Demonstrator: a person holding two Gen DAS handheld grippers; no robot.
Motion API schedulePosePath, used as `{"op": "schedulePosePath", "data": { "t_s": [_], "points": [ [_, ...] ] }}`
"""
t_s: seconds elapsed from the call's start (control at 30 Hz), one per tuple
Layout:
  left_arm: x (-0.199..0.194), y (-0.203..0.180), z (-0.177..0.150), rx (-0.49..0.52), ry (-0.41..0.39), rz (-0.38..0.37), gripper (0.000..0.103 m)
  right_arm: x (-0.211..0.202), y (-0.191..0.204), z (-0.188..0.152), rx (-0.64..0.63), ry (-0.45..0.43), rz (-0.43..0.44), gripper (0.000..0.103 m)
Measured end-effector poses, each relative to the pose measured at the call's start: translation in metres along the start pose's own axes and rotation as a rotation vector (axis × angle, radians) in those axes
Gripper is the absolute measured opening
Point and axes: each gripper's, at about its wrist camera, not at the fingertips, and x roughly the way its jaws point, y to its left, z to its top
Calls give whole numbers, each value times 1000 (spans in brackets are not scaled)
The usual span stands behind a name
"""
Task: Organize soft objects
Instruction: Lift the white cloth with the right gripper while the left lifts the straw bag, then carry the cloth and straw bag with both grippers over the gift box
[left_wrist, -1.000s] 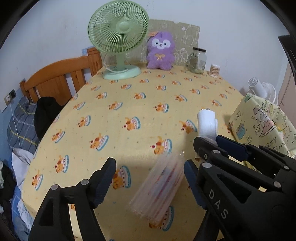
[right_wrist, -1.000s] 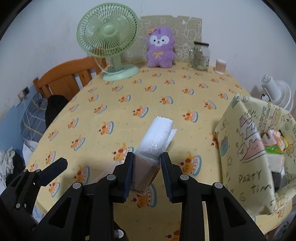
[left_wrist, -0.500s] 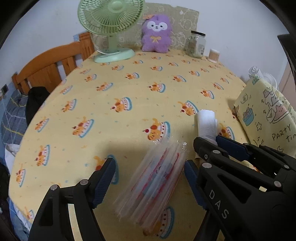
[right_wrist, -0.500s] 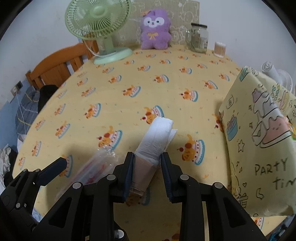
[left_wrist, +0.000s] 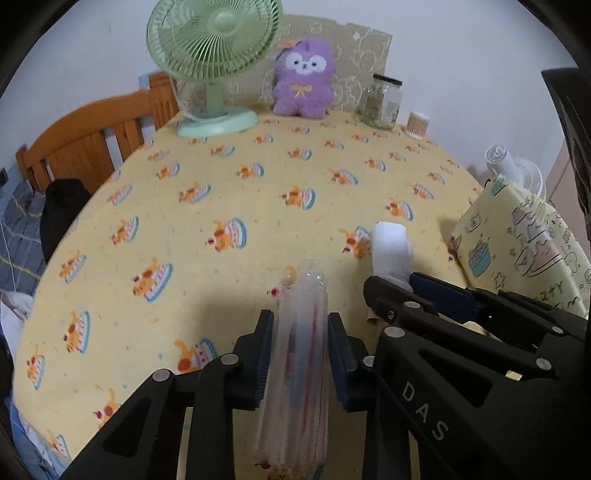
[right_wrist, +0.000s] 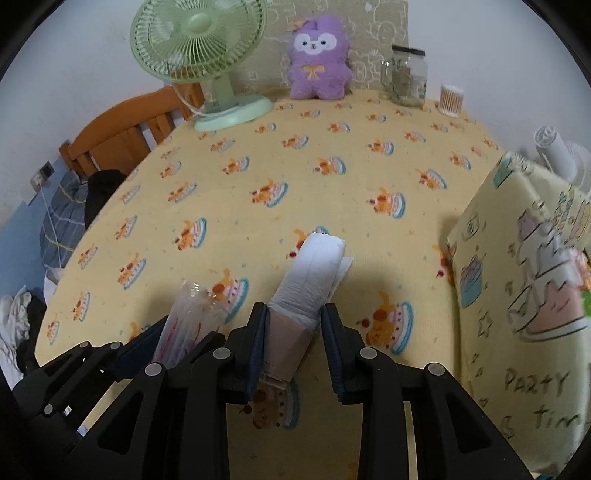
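Soft yellow cloth with cake pictures over the worktop (left_wrist: 229, 206). Left gripper (left_wrist: 300, 354) squeezing a long, clear, crinkly plastic pack (left_wrist: 301, 369) above it. Right gripper (right_wrist: 295, 347) squeezing a white, squishy paper roll (right_wrist: 314, 280).

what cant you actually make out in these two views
- Clear plastic pack: its contents, only red and pale streaks through glossy wrap, left wrist view; its near end is cut off by the frame edge.
- Rolled white pack: its near end, hidden between the right gripper jaws.
- Yellow party bag: its inside, blurred and cut by the right edge.
- Glass jar: label too small.
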Motion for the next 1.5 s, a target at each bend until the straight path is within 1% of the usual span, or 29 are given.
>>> {"op": "schedulePosePath", "data": {
  "t_s": [0.4,0.53,0.9,1.27,1.5],
  "points": [
    [-46,-10,24,29,-132,12,26,-53,1,22,-6,-124,0,33],
    [-60,-13,29,35,-163,9,24,-68,2,26,-14,-154,2,33],
    [-94,-26,40,53,-242,7,23,-111,1,36,-27,-243,-7,33],
    [-112,-46,47,74,-294,-15,23,-142,-11,37,-27,-308,-30,33],
    [-115,-66,51,100,-310,-36,23,-155,-29,37,-9,-332,-50,33]
  ]
}}
